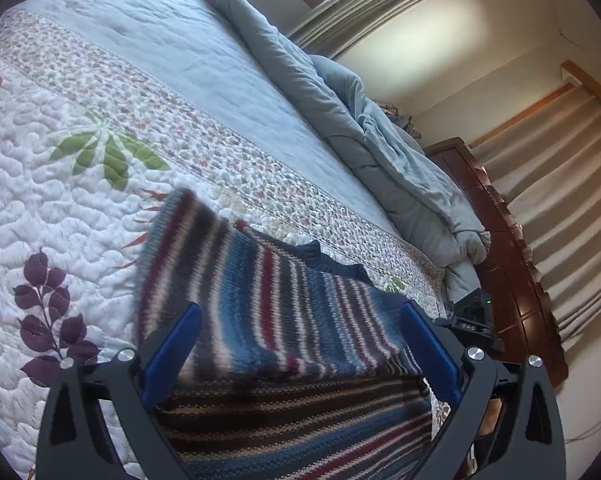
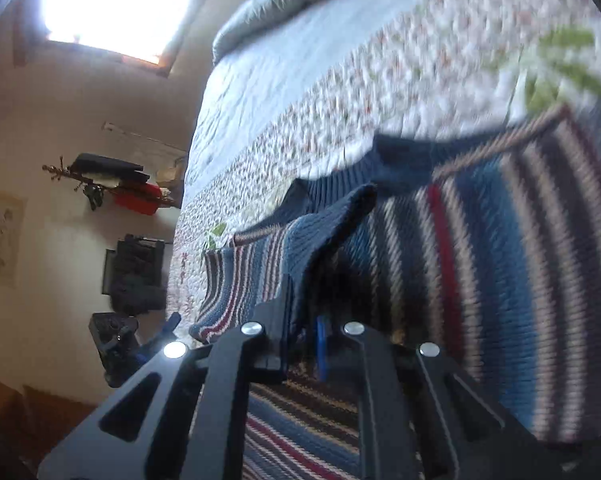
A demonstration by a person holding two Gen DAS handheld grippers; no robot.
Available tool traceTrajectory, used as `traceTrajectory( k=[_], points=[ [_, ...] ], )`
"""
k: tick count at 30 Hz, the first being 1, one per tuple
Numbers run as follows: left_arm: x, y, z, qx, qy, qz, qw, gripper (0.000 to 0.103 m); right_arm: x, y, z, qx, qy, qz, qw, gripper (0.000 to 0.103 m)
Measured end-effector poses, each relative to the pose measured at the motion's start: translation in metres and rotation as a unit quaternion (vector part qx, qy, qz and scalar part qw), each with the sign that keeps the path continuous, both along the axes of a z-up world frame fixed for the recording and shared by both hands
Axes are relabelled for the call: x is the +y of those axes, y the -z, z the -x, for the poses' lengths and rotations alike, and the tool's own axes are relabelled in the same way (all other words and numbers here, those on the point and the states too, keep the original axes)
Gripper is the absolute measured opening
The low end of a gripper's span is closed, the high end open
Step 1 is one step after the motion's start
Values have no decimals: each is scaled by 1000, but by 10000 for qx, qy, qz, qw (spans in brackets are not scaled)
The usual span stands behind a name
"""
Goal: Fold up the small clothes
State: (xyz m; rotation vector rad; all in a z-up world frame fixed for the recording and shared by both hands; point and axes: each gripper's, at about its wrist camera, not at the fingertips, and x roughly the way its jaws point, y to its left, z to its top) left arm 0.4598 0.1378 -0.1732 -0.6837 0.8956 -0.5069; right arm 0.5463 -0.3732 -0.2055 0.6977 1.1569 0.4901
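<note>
Bed [image 1: 80, 208]: used as the folding area; the quilted cover with leaf prints is spread flat, which gives a broad, soft base for the garment.
Duvet [image 1: 380, 152]: a grey-blue duvet is bunched along the far edge of the bed, well apart from the work, so the near part of the quilt is left free.
Sweater [image 1: 284, 308]: a small striped knit, found on the near part of the bed. 1 part is lifted and draped over another part that lies flat below it; a fold in progress is judged from this.
Sweater, look: bands of blue, dark grey, cream and red in a coarse knit; a plain navy ribbed collar [image 2: 400, 160] is seen at the far edge. The lifted part is blurred in both views.
Left gripper [image 1: 300, 344]: the jaws are spread wide, with the blue pads on either side of the knit and no pinch seen; the cloth is judged to be released or merely spanned.
Right gripper [image 2: 300, 328]: the jaws are clenched nearly together, and a fold of knit near the collar is seen running into them; it is judged to be grasped so that this edge can be carried across.
Risk: the knit looks thick and limp, so slippage and an uneven edge are judged possible.
</note>
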Motion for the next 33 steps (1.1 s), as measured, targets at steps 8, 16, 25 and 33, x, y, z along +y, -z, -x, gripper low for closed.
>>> traceTrajectory(
  k=[8,16,25,33],
  points=[
    [-31,14,-3,138,425,-52,9990,99,-36,22,19,98,161,718,9972,9],
    [-38,49,-8,614,542,-171,9965,99,-68,48,22,310,554,872,9942,9],
    [-36,36,-7,327,571,-316,9973,99,-97,27,24,-58,1014,895,9908,44],
    [-60,25,-28,148,703,-797,9942,99,-40,28,-2,-328,198,737,9965,40]
  ],
)
